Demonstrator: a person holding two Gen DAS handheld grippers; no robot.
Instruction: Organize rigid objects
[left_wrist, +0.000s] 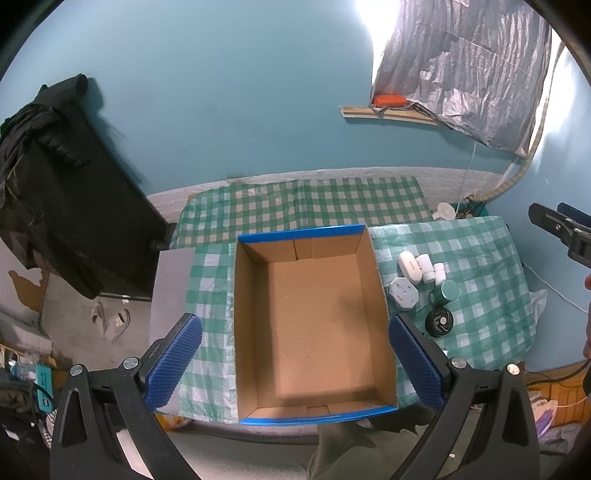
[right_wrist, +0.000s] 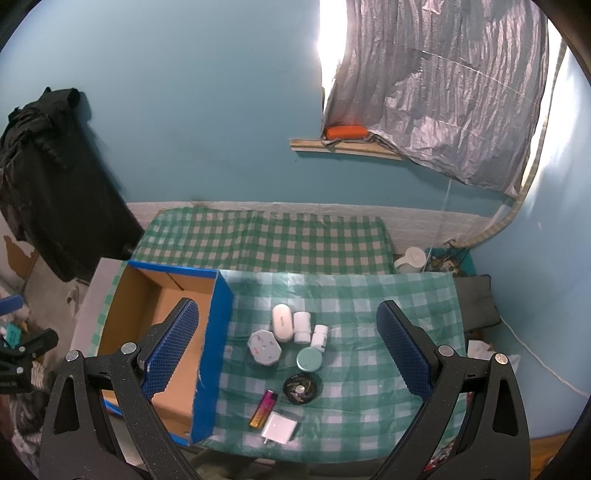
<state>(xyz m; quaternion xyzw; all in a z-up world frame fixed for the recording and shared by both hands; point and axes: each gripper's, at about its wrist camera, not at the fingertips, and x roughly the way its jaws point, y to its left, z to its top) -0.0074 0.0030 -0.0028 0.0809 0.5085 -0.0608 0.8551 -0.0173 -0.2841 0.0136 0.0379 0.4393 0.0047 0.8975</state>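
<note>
Hovering above the checked cloth, both tongs stand with their jaws spread wide and nothing between them: the left tongs (left_wrist: 295, 369) hang over the cardboard box (left_wrist: 310, 325), which is bare inside, and the right tongs (right_wrist: 288, 354) hang over the cluster of small items just beside the box's blue outer wall. That cluster sits on the surface (right_wrist: 369, 295) to the right of the box: a white oval case (right_wrist: 282, 323), two small white bottles (right_wrist: 302, 326) standing close together, a grey octagonal container (right_wrist: 264, 348), a teal round lid or jar (right_wrist: 309, 359), a black round dish (right_wrist: 301, 388), a pink and yellow lighter (right_wrist: 263, 408) and a flat white piece (right_wrist: 279, 428) that may be a charger, though the view is too soft to say for sure. None of them is in the box yet, so the sorting looks barely begun. The main risk is the crowding: the bottles, oval case and octagonal container sit touching or nearly so, and wide jaws closing on one could nudge or topple a neighbour. The upright bottles look easy to tip. The flat white piece and the lighter lie low on a loose cloth, so the tongs could pinch fabric instead.
</note>
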